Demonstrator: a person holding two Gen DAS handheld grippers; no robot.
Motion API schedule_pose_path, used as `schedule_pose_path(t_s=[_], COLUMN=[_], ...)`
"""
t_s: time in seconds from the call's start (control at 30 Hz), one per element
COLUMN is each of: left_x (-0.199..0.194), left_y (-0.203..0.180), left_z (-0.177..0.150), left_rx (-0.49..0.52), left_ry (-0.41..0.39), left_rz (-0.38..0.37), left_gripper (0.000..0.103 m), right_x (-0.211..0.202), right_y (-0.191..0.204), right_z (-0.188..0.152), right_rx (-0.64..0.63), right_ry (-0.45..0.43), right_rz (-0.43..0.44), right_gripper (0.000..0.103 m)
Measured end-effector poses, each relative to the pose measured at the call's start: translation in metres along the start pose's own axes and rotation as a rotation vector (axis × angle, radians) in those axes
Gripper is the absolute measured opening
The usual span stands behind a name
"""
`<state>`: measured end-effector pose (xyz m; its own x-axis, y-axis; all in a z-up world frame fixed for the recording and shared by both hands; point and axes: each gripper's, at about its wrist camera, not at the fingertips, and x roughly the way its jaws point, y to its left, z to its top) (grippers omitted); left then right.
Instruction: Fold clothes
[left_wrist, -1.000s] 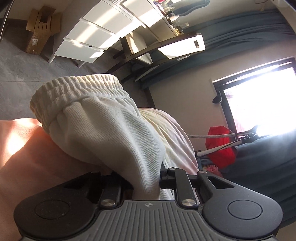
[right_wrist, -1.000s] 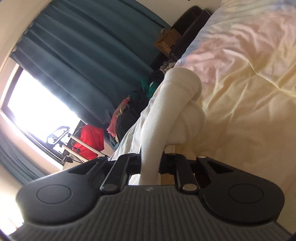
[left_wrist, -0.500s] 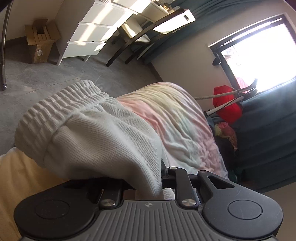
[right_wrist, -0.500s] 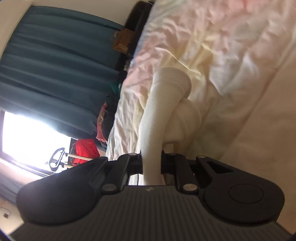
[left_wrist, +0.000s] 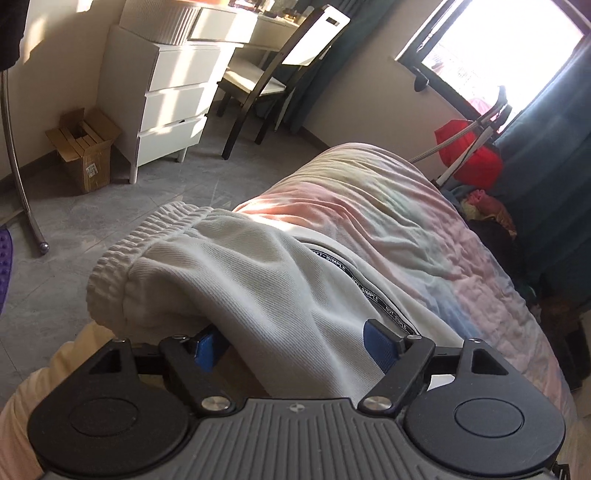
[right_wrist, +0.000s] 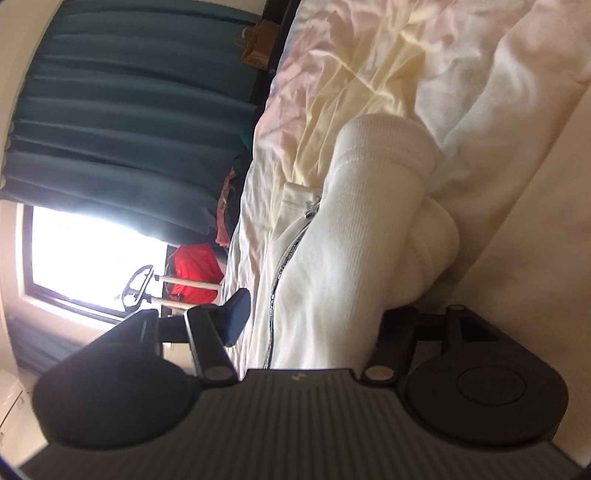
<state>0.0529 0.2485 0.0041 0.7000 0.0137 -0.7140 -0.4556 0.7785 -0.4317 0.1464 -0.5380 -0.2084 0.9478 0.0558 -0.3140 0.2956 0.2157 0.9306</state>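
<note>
Both grippers, left (left_wrist: 291, 343) and right (right_wrist: 314, 317), stand with fingers spread, and the white zip sweatshirt (left_wrist: 258, 288) lies loose between them on the pastel quilt (left_wrist: 399, 221). It looks freshly laid down; next comes regrasping an edge near the ribbed hem (left_wrist: 140, 243).

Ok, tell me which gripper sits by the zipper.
The right gripper: a silver zipper runs down the white jacket between its open jaws. The left gripper shows only black lettered tape.
</note>
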Motion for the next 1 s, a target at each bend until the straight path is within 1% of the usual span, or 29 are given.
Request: schedule_pose_path(t_s=[0.07, 0.17, 0.27, 0.33, 0.37, 0.4, 0.5, 0.53, 0.57, 0.6, 0.63, 0.67, 0.73, 0.87, 1.0], left_x=[-0.015, -0.035, -0.034, -0.02, -0.009, 0.003, 0.043, 0.056, 0.067, 0.074, 0.08, 0.084, 0.099, 0.128, 0.136], left_y=[-0.008, -0.03, -0.066, -0.094, -0.107, -0.121, -0.159, -0.171, -0.182, -0.191, -0.199, -0.204, -0.213, -0.21, -0.206], left_z=[-0.006, -0.017, -0.029, -0.042, -0.049, -0.055, -0.076, -0.083, -0.091, -0.1, -0.109, -0.117, -0.134, -0.157, -0.172], left_rx=[0.037, 0.114, 0.234, 0.299, 0.318, 0.327, 0.358, 0.374, 0.396, 0.407, 0.423, 0.446, 0.509, 0.592, 0.673], left_ry=[-0.033, -0.108, -0.174, -0.192, -0.188, -0.172, -0.126, -0.115, -0.11, -0.119, -0.133, -0.138, -0.122, -0.115, -0.144], left_rz=[0.013, 0.003, -0.015, -0.037, -0.05, -0.076, -0.151, -0.17, -0.168, -0.145, -0.137, -0.152, -0.181, -0.105, -0.077], left_gripper=[0.084, 0.087, 0.088, 0.089, 0.089, 0.089, 0.089, 0.089, 0.089, 0.089, 0.089, 0.089, 0.089, 0.089, 0.089], right_x=[0.012, 0.023, 0.027, 0.027, 0.027, 0.027, 0.029, 0.03, 0.031, 0.03, 0.03, 0.029, 0.028, 0.028, 0.023], right_y=[0.003, 0.008, 0.013, 0.015, 0.015, 0.014, 0.007, 0.007, 0.006, 0.006, 0.006, 0.007, 0.009, 0.022, 0.044], right_z=[0.002, 0.004, 0.007, 0.008, 0.009, 0.01, 0.011, 0.011, 0.013, 0.013, 0.013, 0.013, 0.013, 0.007, -0.003], right_rx=[-0.064, -0.113, -0.125, -0.134, -0.127, -0.114, -0.105, -0.118, -0.131, -0.138, -0.14, -0.143, -0.158, -0.233, -0.338], right_ry=[0.046, 0.059, 0.02, -0.02, -0.042, -0.057, -0.048, -0.037, -0.022, -0.012, -0.009, -0.006, -0.005, -0.023, -0.07], right_rz=[-0.007, 0.002, 0.021, 0.001, -0.012, -0.018, -0.073, -0.079, -0.082, -0.086, -0.087, -0.088, -0.092, -0.126, -0.186], right_gripper=[0.061, 0.064, 0.064, 0.063, 0.063, 0.059, 0.036, 0.035, 0.034, 0.032, 0.031, 0.031, 0.032, 0.029, 0.027])
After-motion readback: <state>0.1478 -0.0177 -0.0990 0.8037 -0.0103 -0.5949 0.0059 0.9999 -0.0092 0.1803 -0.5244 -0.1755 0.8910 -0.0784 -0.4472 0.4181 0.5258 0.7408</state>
